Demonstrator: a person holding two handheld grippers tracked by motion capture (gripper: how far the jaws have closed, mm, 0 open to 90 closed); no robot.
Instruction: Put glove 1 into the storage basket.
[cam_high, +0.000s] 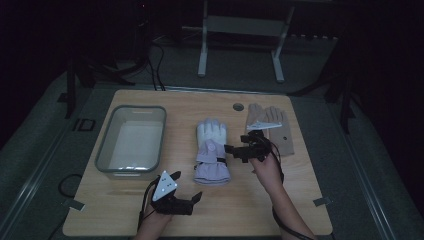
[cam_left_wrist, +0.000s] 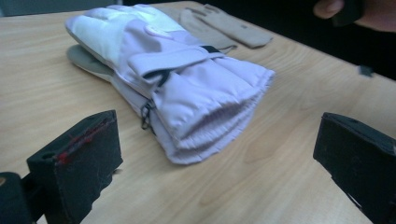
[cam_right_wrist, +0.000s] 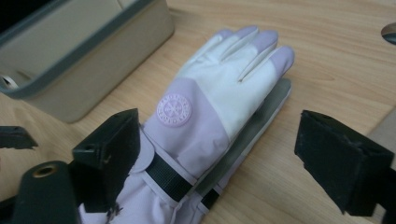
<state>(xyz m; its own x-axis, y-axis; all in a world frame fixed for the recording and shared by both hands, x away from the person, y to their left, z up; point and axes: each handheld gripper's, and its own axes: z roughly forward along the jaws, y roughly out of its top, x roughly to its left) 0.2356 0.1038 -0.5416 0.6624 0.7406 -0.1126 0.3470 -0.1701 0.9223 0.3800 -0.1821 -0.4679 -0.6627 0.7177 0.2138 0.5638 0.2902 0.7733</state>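
A: Item one, the lilac ski glove pair (cam_high: 212, 152). Location?

B: Stacked one on the other, flat on the surface (cam_high: 280, 205), just right of the grey bin (cam_high: 131, 141). Fingers point away from the person, cuffs toward them.

A: Handling?

B: By its look: light, padded, soft. It should squash under pressure and sag if lifted by one end. The shell fabric looks smooth, so possibly slippery. Not fragile.

A: Best hold?

B: The gathered cuff (cam_left_wrist: 219, 119) or the strap band (cam_right_wrist: 169, 177) across the wrist, probably. Thick material there, and a pinch through both layers would keep the pair together.

A: Left tool?

B: Left tool (cam_high: 196, 198), near-left of the glove pair, jaws spread wide, nothing between them. Its own view looks straight at the cuff opening.

A: Right tool?

B: Right tool (cam_high: 231, 148), close against the right side of the glove pair at wrist level, jaws wide apart, gripping nothing. In its view the wrist section sits between the jaws, one pad (cam_right_wrist: 109, 149) just beside the fabric.

A: Other stock?

B: Tan glove pair (cam_high: 272, 131), well right of the lilac pair, lying flat.

A: Surface and room?

B: Pale wood-grain top, smooth, with a cable hole (cam_high: 238, 107) beyond the lilac pair. Room dim; a grey frame (cam_high: 240, 30) stands behind.
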